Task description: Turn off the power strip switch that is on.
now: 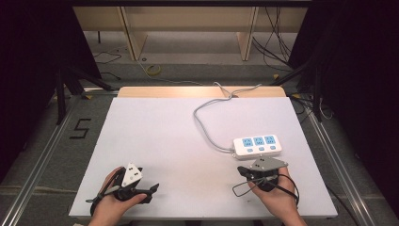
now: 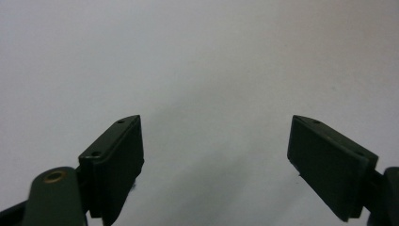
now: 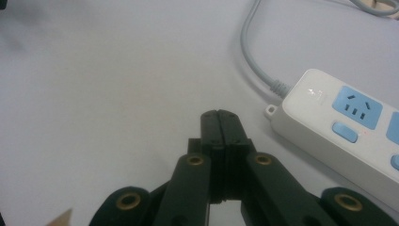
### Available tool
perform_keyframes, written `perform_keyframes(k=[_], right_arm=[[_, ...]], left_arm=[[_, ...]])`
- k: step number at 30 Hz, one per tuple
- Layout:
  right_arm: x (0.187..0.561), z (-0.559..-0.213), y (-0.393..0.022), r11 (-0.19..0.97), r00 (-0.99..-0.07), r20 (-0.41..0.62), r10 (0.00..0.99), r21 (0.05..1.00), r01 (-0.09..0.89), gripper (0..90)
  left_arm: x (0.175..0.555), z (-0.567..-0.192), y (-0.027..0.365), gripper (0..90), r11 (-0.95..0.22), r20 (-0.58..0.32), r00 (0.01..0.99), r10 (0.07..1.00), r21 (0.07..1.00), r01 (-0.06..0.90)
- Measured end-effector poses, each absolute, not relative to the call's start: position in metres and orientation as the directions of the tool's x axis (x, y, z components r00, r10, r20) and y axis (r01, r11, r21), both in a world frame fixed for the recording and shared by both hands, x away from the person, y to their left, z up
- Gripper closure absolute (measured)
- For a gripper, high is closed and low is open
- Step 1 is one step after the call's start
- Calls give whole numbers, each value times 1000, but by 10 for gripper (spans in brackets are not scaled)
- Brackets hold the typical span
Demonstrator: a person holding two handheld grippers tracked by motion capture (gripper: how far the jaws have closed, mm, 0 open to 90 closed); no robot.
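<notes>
Power strip [image 1: 258, 145]: white, three blue sockets with a blue switch under each, flat on the right half of my white table [image 1: 155, 136], just beyond my right gripper [image 1: 242, 170]. That gripper's jaws are pressed together on nothing, tips near the strip's cable end, apart from it. My left gripper [image 1: 153, 188]: jaws spread wide over bare tabletop, near-left. Grey cable [image 1: 207, 129] loops from the strip off the far edge.

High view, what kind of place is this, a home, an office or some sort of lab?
Probably a lab recording rig: a white table with just a power strip, dark curtains at both sides, loose cables on the floor.
</notes>
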State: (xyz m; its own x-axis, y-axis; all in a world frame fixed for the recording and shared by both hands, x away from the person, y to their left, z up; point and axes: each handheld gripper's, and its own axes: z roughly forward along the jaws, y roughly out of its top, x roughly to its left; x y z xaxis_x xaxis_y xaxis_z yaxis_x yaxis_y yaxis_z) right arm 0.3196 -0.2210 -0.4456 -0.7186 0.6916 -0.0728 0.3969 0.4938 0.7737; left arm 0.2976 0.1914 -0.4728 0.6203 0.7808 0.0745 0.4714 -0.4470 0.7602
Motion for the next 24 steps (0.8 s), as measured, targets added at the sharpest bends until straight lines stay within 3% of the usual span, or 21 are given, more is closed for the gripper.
perform_keyframes(k=[24], right_arm=[[328, -437, -224, 479, -687, -69, 724, 766, 428, 900]], left_arm=[[298, -473, 192, 189, -444, 74, 618, 783, 763, 470]])
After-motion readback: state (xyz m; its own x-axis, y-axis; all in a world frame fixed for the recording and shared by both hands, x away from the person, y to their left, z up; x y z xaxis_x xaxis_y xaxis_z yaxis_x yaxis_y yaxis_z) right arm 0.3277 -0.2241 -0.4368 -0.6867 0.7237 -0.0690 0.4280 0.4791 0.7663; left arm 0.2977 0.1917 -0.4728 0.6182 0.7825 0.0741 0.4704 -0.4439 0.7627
